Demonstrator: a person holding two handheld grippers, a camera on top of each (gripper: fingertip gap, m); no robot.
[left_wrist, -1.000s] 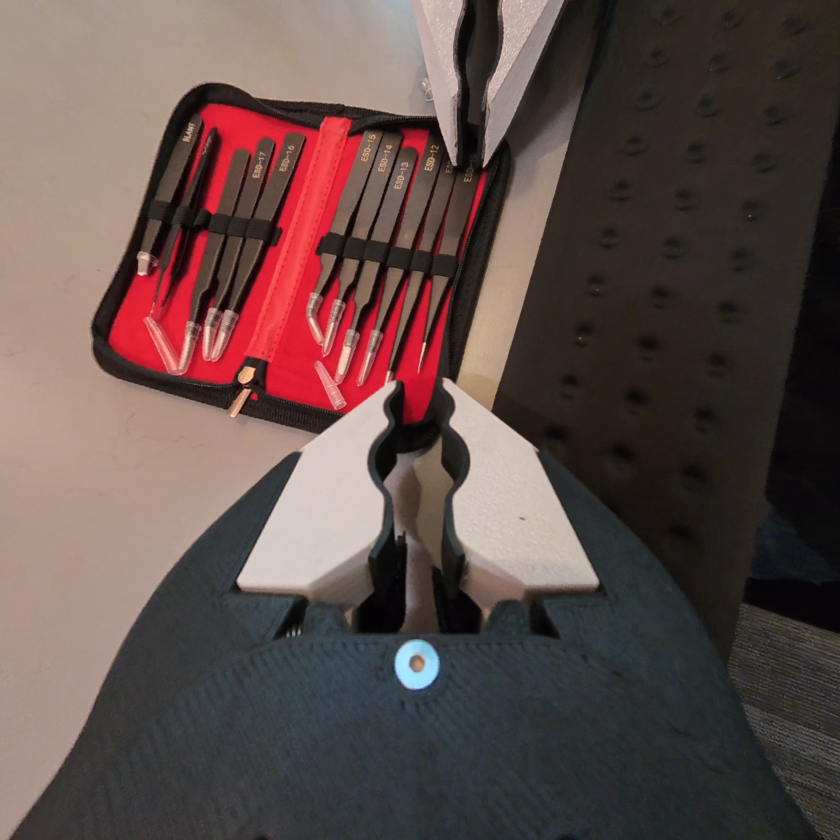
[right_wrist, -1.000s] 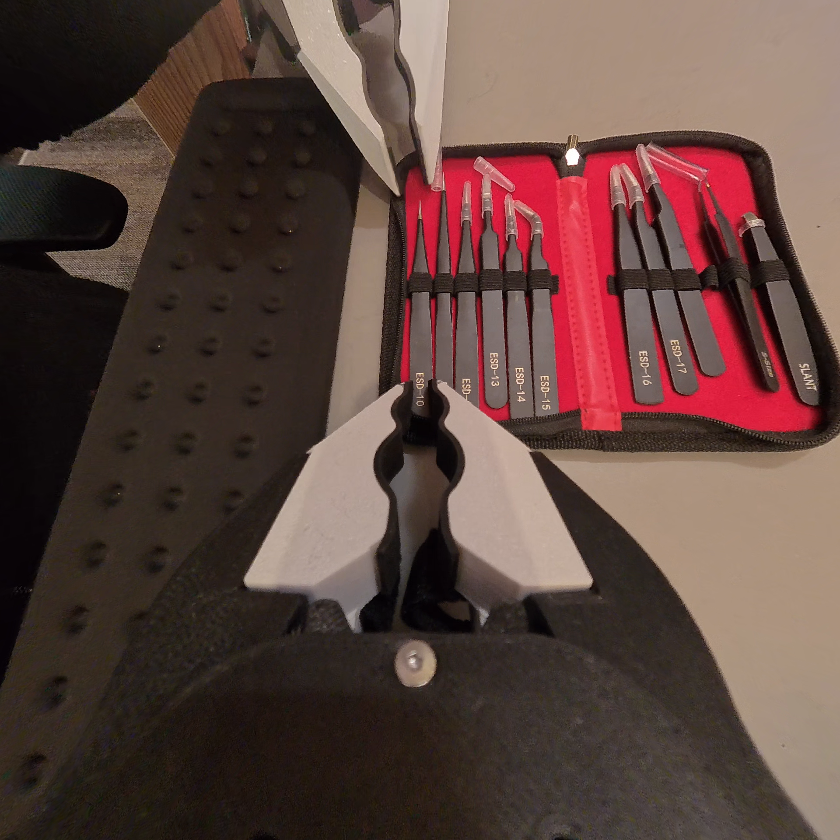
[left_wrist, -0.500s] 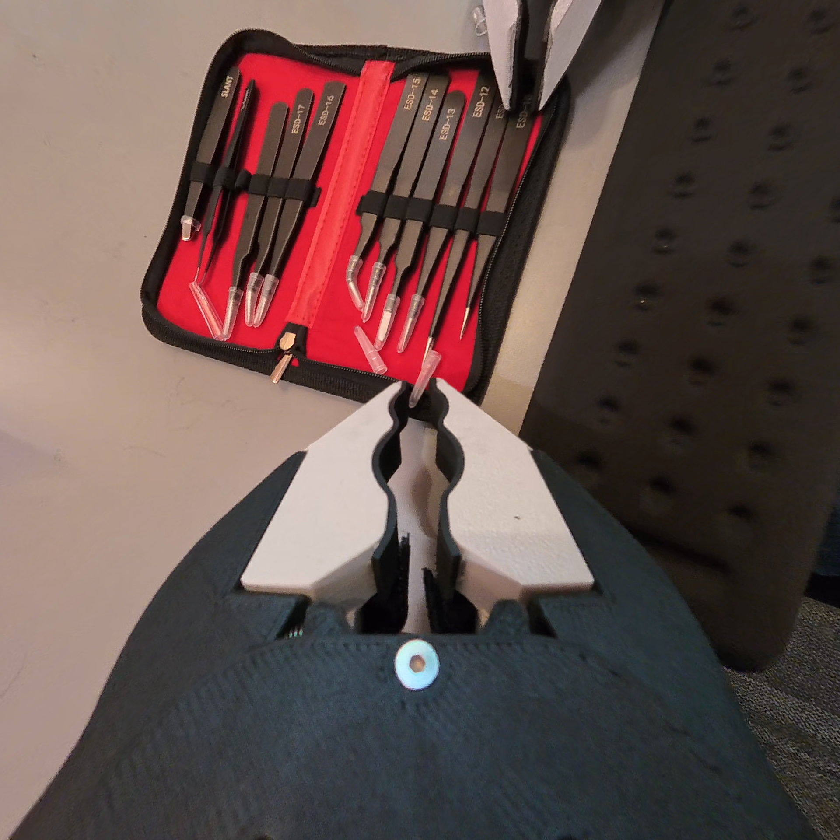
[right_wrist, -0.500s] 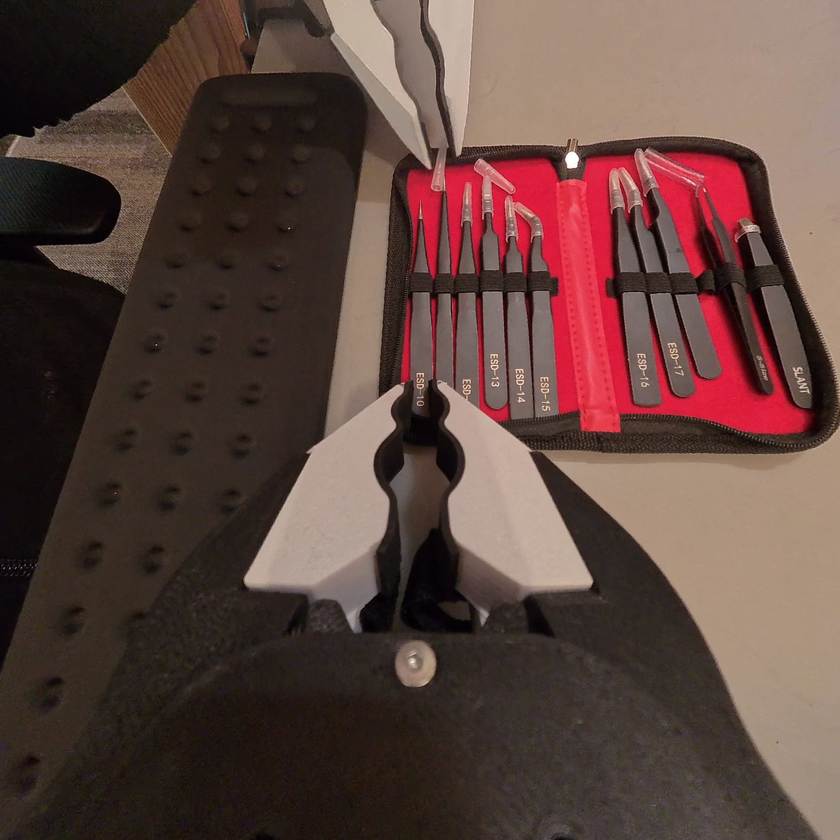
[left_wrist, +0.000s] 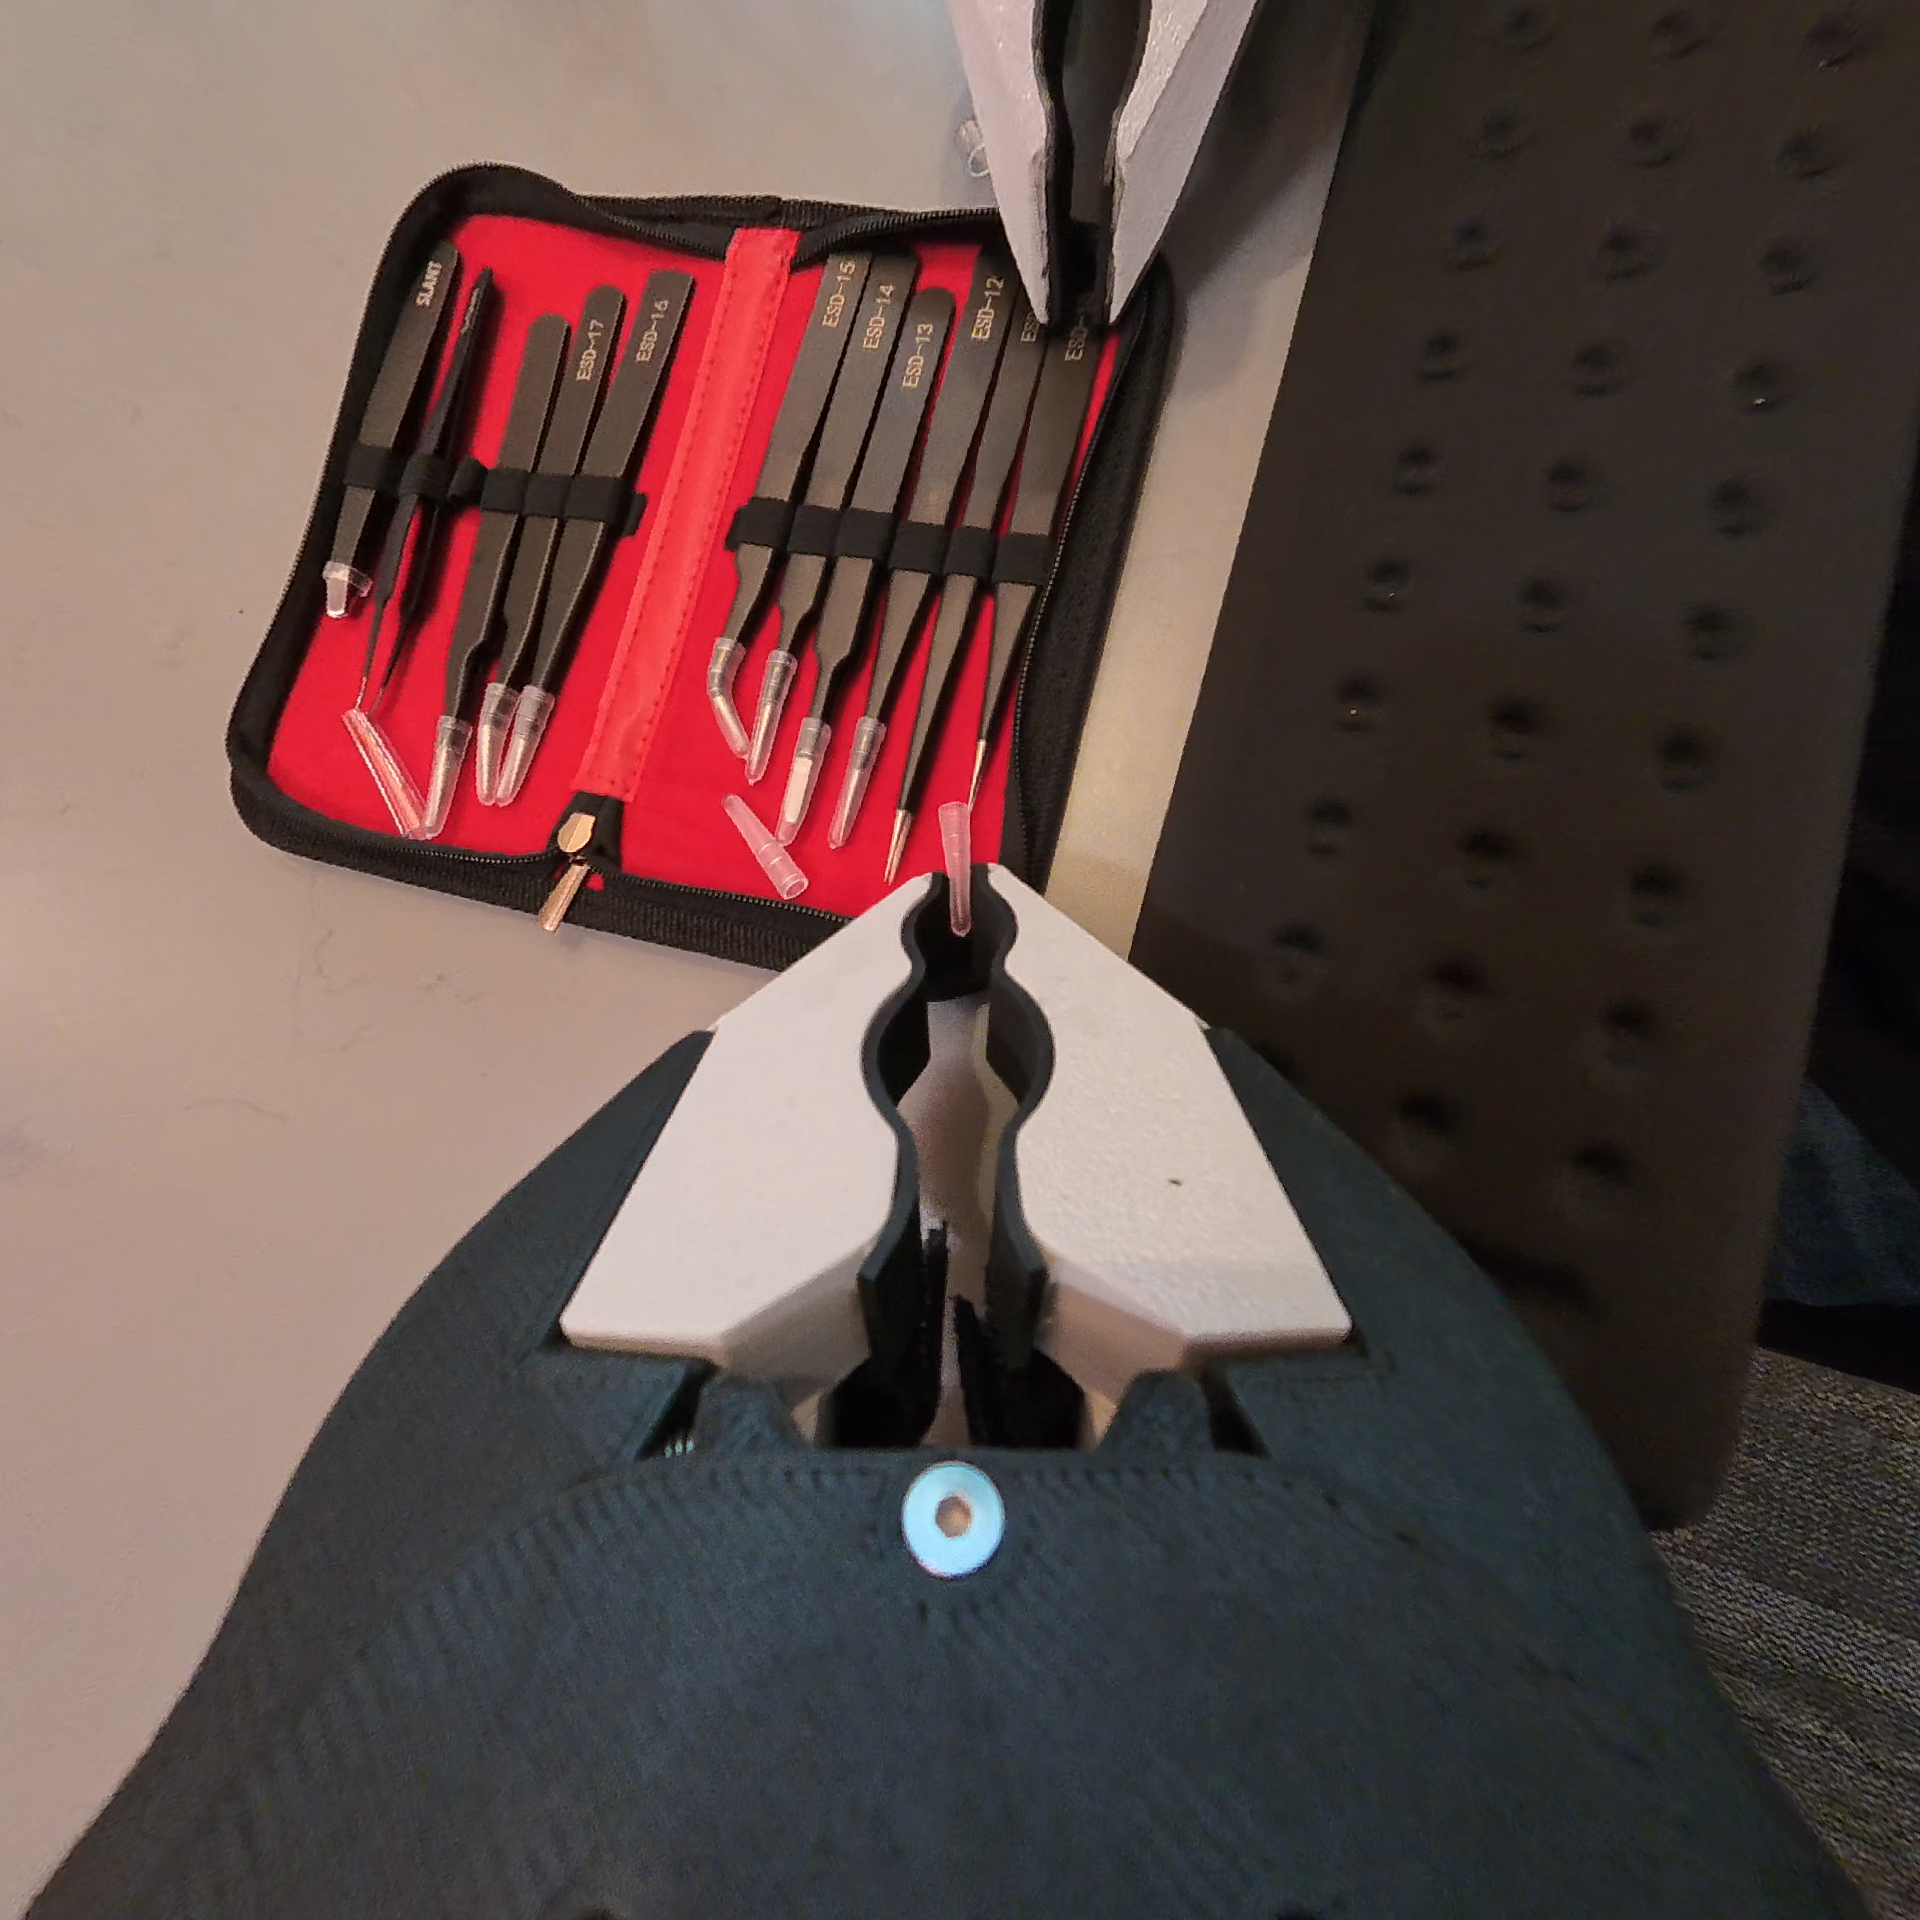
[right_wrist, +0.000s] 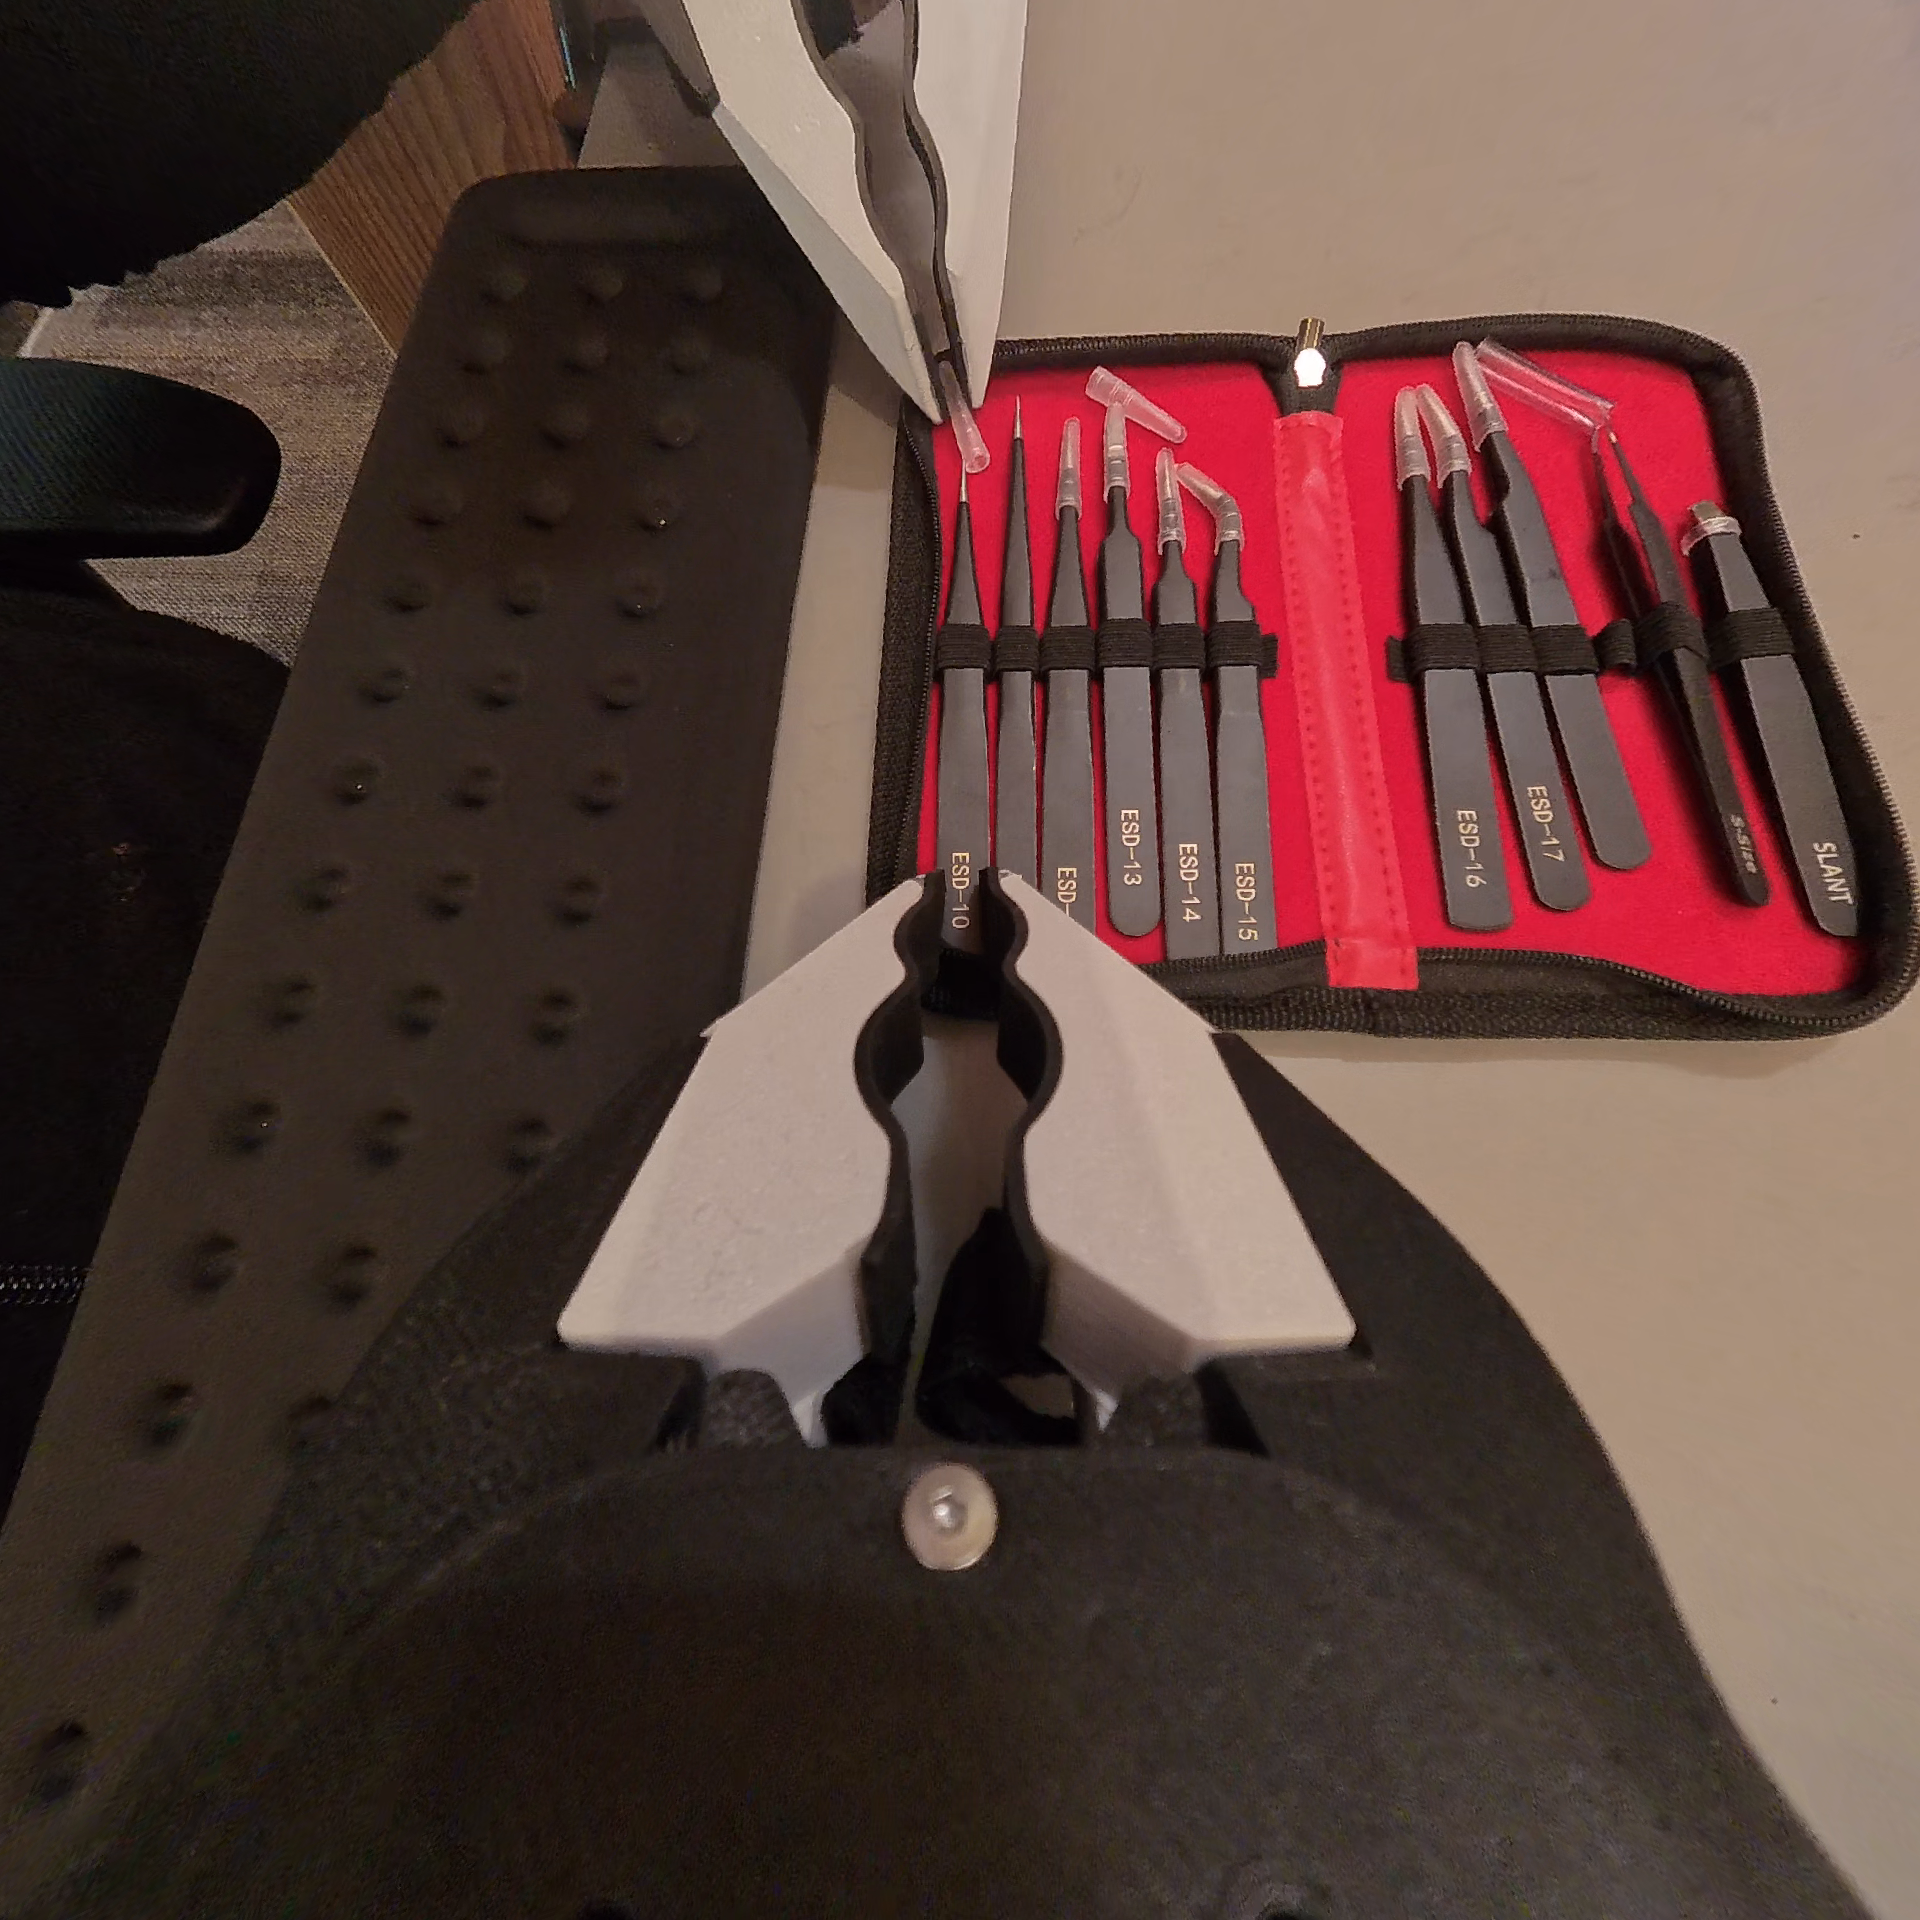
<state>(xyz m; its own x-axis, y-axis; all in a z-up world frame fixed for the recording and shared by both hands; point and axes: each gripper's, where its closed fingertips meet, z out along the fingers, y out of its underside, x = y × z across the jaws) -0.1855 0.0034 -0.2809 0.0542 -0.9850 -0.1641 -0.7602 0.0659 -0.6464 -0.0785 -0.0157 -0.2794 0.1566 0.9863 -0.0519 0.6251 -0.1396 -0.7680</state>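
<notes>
1. We see a clear plastic tip cap (left_wrist: 954, 864) pinched upright between the left gripper (left_wrist: 958, 888) fingers.
2. We see the outermost black tweezers (right_wrist: 964, 717) lying strapped in the open red case (right_wrist: 1340, 997), handle end between the right gripper (right_wrist: 962, 894) fingers.

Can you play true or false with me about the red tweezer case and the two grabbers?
1. The tweezer case lies open on the table. True.
2. The left gripper holds nothing. False: it pinches a small clear tip cap at its fingertips.
3. Every tweezer has a clear cap on its tip. False: the two thin tweezers nearest the black dimpled pad show bare points.
4. The right gripper is closed on the back end of the outermost tweezer. True.
5. The case lining is blue. False: it is red.
6. A loose cap lies on the lining near the zipper edge. True.
</notes>
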